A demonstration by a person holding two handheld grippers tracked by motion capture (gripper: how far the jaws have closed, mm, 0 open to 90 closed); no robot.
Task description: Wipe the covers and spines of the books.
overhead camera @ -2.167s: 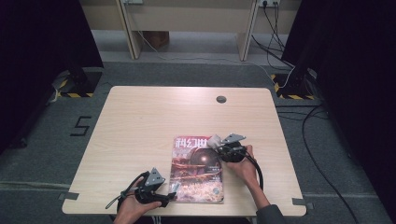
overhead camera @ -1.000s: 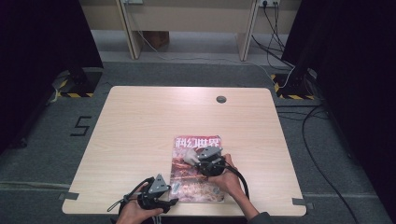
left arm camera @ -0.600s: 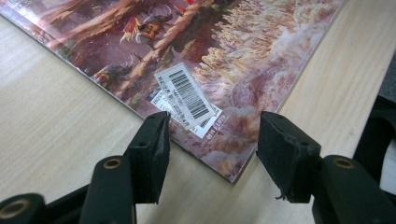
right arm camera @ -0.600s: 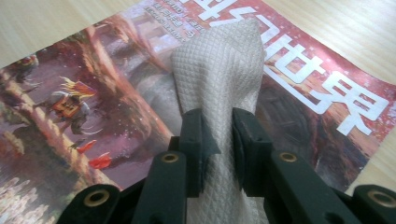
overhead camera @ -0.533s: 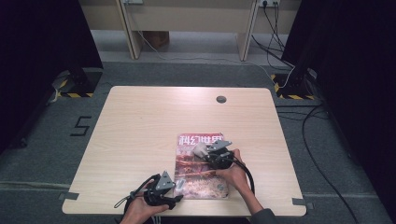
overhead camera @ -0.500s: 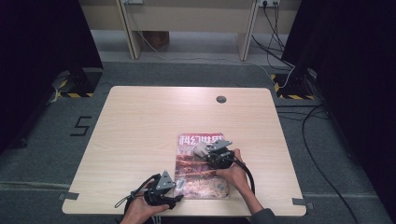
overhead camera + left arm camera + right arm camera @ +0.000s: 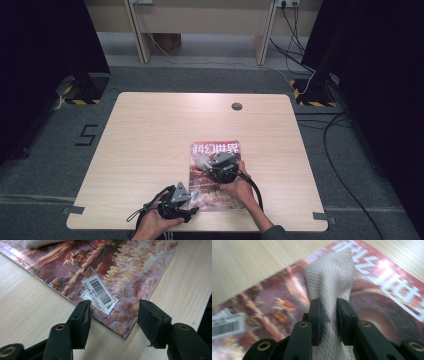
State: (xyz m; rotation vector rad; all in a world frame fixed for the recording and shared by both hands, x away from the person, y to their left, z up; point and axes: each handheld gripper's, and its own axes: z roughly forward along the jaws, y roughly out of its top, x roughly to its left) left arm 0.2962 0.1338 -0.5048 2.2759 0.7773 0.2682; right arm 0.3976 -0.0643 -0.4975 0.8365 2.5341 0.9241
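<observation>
Two black jaws of the right gripper (image 7: 328, 315) pinch a folded white paper towel (image 7: 332, 277), its quilted sheet rising between the pads and bending forward over the cover of a magazine (image 7: 367, 297). The left gripper (image 7: 112, 315) has its jaws spread, nothing between the pads; they straddle the near corner of the magazine (image 7: 120, 277), one pad by the barcode sticker (image 7: 100, 291), the other just off the edge on the bare table (image 7: 30, 305). Whether the pads touch the cover I cannot tell.

Seen from the high view, the magazine (image 7: 216, 192) lies flat near the person's edge of the light wooden table (image 7: 150, 140), right of centre, title end pointing away. The right gripper (image 7: 207, 162) is over its upper half, the towel (image 7: 202, 162) a pale patch at the tips, and the left gripper (image 7: 192, 197) sits at the lower left corner.

By my reading, the step in hand is wiping the cover with the towel while the other hand steadies the magazine. The next move calls for drawing the towel across the glossy cover with light downward pressure, keeping the pinch firm so the sheet does not slip out, and holding the corner down so the magazine does not slide.
</observation>
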